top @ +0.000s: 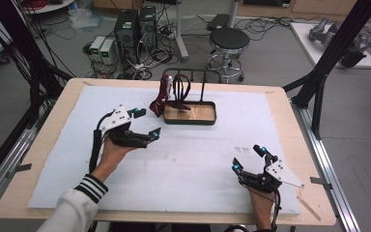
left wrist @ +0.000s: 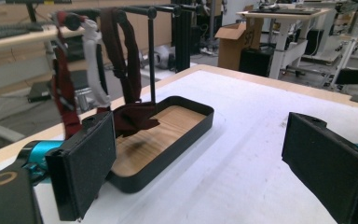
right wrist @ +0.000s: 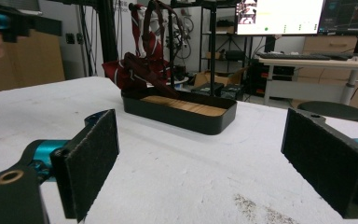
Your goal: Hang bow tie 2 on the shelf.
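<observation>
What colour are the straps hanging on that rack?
Dark red straps, clearest in the left gripper view.

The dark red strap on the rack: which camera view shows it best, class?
Left gripper view: the dark red strap hangs close and large. High view shows it small; right gripper view farther off.

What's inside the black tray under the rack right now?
The black tray shows its wooden floor, with the lower end of the dark red strap resting in one corner. The floor beneath that fabric is covered.

Grey floor [top: 270, 72], black stool [top: 229, 39], computer towers [top: 135, 26]
</observation>
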`<state>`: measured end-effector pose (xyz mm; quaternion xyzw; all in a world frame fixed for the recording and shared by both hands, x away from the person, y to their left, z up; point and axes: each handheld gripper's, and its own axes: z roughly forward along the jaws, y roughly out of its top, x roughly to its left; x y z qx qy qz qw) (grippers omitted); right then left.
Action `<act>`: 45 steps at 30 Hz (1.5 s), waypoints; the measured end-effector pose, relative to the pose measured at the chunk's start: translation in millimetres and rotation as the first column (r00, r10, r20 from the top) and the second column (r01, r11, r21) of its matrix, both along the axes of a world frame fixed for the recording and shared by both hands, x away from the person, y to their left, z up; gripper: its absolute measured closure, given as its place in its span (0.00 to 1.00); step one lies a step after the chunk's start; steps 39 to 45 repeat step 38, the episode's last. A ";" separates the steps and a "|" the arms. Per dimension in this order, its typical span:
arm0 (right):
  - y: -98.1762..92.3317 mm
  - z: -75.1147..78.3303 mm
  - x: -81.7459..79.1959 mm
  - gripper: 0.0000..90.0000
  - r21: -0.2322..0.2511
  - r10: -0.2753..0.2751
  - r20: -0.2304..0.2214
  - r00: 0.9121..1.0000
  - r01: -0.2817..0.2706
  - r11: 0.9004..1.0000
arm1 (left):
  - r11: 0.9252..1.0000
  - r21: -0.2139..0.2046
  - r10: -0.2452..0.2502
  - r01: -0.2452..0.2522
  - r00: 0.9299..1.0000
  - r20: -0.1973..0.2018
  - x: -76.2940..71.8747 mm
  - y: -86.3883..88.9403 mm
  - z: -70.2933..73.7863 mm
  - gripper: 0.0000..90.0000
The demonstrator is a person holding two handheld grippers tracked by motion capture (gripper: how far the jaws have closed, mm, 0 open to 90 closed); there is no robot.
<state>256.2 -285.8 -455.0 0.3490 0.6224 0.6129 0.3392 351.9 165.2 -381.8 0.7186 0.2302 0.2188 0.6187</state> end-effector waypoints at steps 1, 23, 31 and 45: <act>0.0 0.0 0.0 0.12 0.000 0.000 0.000 1.000 0.000 1.000 | 1.000 -0.009 0.006 -0.006 1.000 0.009 -3.8 7.0 -1.6 0.12; 0.4 0.1 -0.1 0.12 -0.006 -0.004 0.008 1.000 0.004 1.000 | 0.985 -0.065 0.163 -0.160 0.986 0.047 -67.5 111.5 -67.6 0.12; 0.4 -0.1 -0.4 0.12 -0.004 -0.006 0.008 1.000 0.007 1.000 | 0.978 -0.105 0.183 -0.177 0.982 0.050 -69.6 116.4 -71.2 0.12; 0.0 -0.3 -1.2 0.12 -0.005 -0.006 0.015 1.000 0.006 1.000 | 0.971 -0.147 0.201 -0.190 0.977 0.064 -72.2 120.0 -73.1 0.12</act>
